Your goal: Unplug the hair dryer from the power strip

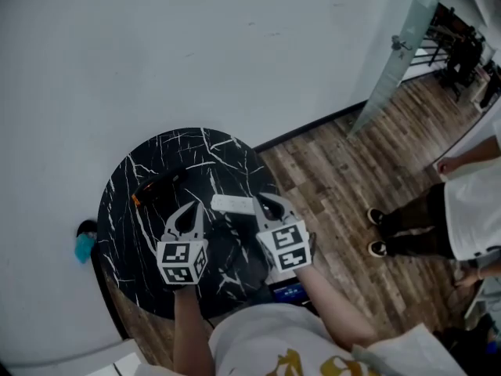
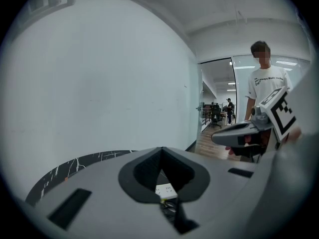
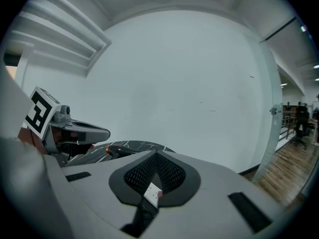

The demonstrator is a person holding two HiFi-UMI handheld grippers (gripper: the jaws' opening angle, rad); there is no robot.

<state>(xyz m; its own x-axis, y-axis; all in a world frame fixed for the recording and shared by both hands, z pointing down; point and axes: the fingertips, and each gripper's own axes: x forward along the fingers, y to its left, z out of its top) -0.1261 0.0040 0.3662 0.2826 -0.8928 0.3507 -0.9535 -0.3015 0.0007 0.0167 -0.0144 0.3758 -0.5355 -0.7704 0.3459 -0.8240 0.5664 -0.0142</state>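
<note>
Nearest the head camera are the two claws, side by side above the counter (image 1: 129, 171). The left claw (image 1: 192, 207) is closed with nothing between its jaws. The right claw (image 1: 268, 201) is likewise closed and empty.

1. Power strip (image 1: 233, 204): white, lying flat near the middle of the round black counter. Its long axis runs left to right in the head view, across the line along which both claws point. It sits between the two claw tips and slightly beyond them. Each gripper view shows it low and ahead through the gap under the closed jaws.
2. Cord (image 2: 168, 208): dark strands lie on the counter just in front of the strip. No view shows whether the plug is seated in a socket.
3. Hair dryer (image 1: 160, 186): dark body with an orange ring, resting on the counter to the far left of the strip, beyond the left claw. The left hand is the nearer one to it.
4. Right claw tip: close to the right end of the strip, so that hand is better placed to steady it.

Judgement: neither claw can take the plug or the strip until it opens.
</note>
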